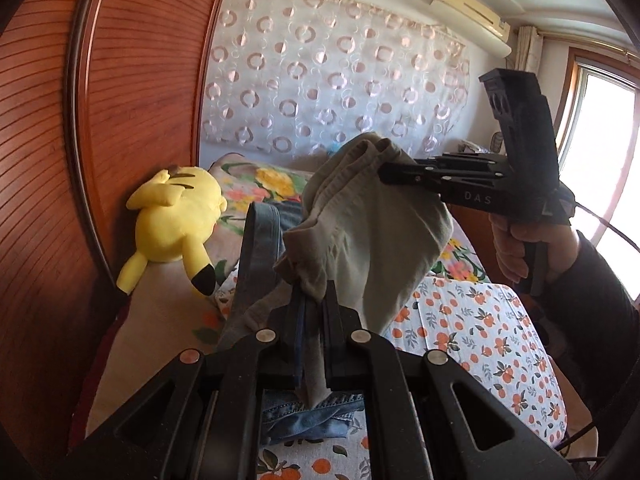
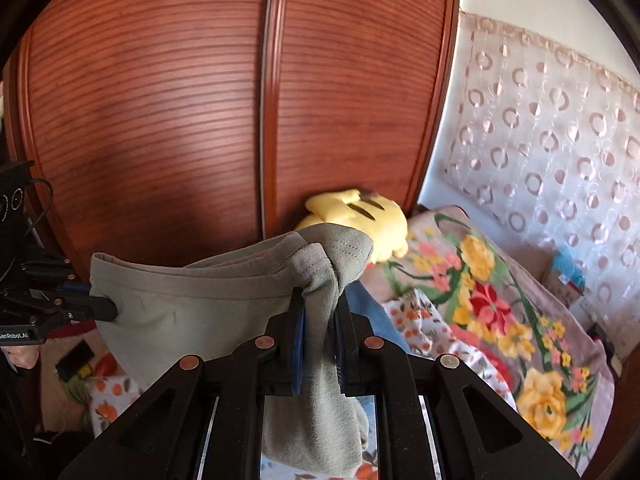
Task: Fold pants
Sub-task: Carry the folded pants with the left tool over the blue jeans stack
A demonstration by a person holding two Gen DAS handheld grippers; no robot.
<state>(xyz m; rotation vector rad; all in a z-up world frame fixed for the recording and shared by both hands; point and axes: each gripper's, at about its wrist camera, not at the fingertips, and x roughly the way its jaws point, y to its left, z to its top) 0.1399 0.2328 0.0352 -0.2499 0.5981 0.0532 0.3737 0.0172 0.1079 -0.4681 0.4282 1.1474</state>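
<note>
Grey-green pants (image 1: pixel 360 216) hang in the air above the bed, held at two places along the waistband. My left gripper (image 1: pixel 312 300) is shut on one end of the waistband. My right gripper (image 1: pixel 384 172) comes in from the right and is shut on the other end. In the right wrist view the pants (image 2: pixel 192 304) stretch leftward from my right gripper (image 2: pixel 318 304) to the left gripper (image 2: pixel 104 308), and the legs drop below out of sight.
A bed sheet with orange print (image 1: pixel 480 328) lies below. Blue jeans (image 1: pixel 312 412) lie under the left gripper. A yellow plush toy (image 1: pixel 172 220) leans on the red-brown wardrobe (image 1: pixel 120 120). A floral blanket (image 2: pixel 500 300) covers the far bed. A window (image 1: pixel 600 160) is at the right.
</note>
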